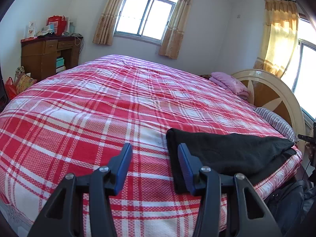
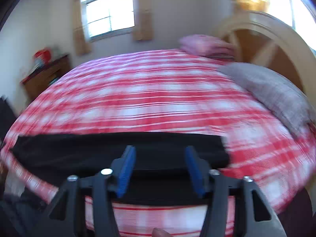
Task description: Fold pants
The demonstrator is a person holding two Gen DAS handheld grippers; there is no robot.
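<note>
Black pants (image 1: 227, 154) lie folded flat near the front edge of a bed with a red and white plaid cover (image 1: 110, 102). My left gripper (image 1: 155, 164) is open and empty above the cover, with the pants' left end just beside its right finger. In the blurred right wrist view the pants (image 2: 79, 154) stretch across the front of the bed (image 2: 158, 90). My right gripper (image 2: 161, 165) is open and empty just above their right part.
A rounded wooden headboard (image 1: 276, 98) stands at the right with a striped pillow (image 1: 276, 120) and a pink folded blanket (image 1: 231, 83). A wooden desk (image 1: 47, 55) stands at the far left wall. A dark bag (image 1: 290, 203) sits beside the bed at lower right.
</note>
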